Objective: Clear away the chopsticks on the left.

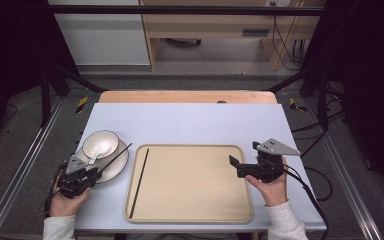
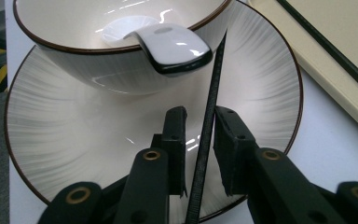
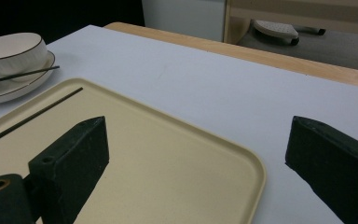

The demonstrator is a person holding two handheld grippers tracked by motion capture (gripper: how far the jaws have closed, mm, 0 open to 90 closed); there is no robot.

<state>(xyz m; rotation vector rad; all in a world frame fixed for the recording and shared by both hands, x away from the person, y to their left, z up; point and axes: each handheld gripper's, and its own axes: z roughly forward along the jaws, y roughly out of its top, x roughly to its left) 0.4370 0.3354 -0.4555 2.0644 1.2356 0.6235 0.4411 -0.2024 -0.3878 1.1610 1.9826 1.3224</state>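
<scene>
Black chopstick (image 2: 208, 126) lies slanted across the plate (image 2: 65, 135), leaning by the bowl (image 2: 98, 70) and spoon (image 2: 172, 46), and sits between the narrowed jaws of the left gripper (image 2: 200, 130); pads look barely on it, so a firm pinch isn't certain. Right gripper (image 3: 196, 154) hangs wide and empty over the tray (image 3: 205, 140), where another chopstick (image 1: 139, 175) lies. Risk: a thin off-centre pinch lets the stick pivot or slip, knocking the spoon or clattering off the plate.
</scene>
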